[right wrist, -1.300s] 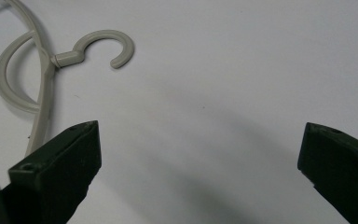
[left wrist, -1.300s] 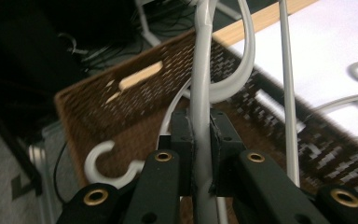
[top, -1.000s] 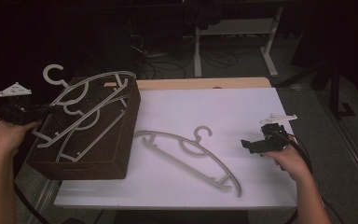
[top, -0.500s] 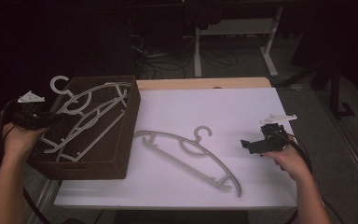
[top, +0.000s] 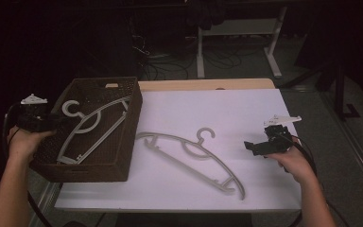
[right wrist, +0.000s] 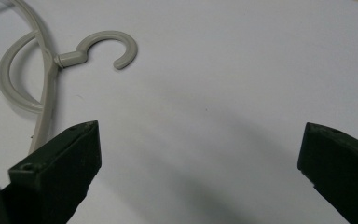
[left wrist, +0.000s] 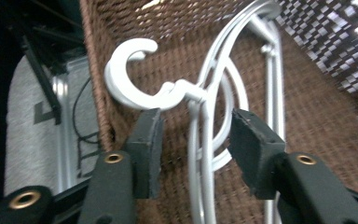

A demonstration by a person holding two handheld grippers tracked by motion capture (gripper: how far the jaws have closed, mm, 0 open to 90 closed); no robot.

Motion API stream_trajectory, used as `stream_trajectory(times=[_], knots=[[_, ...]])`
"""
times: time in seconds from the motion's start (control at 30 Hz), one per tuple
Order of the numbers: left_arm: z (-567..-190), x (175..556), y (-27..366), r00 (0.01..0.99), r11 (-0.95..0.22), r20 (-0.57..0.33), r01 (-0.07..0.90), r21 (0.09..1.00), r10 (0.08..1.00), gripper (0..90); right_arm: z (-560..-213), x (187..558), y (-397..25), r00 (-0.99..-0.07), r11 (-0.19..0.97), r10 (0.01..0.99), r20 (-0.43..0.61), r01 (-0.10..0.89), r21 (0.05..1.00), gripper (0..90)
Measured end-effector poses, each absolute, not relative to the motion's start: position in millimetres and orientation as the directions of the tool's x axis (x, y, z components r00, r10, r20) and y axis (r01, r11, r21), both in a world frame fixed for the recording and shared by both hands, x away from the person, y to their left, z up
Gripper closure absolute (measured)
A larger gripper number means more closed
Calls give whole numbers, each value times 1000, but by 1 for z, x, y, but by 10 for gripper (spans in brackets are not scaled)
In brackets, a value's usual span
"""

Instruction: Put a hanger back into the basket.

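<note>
The left tool sits at the left rim of the brown woven basket, jaws parted around the neck of the white hanger lying inside, not pinching it. The right tool hovers released over bare white worktop, near the second hanger lying flat mid-worktop, well inside the edges.

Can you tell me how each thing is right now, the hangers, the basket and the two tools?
Hanger in the basket: lying inside, hook at the left wall, not gripped.
Hanger on the table: lying flat, untouched.
Basket: on the table's left edge, open top.
Left tool: open, jaws either side of the hanger's neck.
Right tool: open wide, nothing between its jaws.
</note>
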State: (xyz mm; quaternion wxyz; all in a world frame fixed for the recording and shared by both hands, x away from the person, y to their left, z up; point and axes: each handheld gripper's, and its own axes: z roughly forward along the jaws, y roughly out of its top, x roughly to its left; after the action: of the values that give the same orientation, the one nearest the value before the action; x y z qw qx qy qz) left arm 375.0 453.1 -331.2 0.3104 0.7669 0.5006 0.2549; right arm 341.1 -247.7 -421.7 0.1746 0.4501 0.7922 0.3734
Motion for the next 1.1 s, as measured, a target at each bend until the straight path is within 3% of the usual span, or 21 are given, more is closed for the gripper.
stream_trajectory(times=[0.53, 0.9, 1.1], knots=[[-316, 376, 406, 569, -275, -84, 516, 811, 818, 334, -420, 340, -247, -544, 321, 837, 60, 577, 751, 0], [-316, 376, 333, 711, -301, -142, 459, 836, 689, 217, -416, 334, -230, -603, 365, 792, 97, 595, 716, 5], [-321, 372, 283, 781, -326, -157, 422, 846, 604, 172, -412, 324, -206, -644, 400, 752, 136, 612, 682, 188]])
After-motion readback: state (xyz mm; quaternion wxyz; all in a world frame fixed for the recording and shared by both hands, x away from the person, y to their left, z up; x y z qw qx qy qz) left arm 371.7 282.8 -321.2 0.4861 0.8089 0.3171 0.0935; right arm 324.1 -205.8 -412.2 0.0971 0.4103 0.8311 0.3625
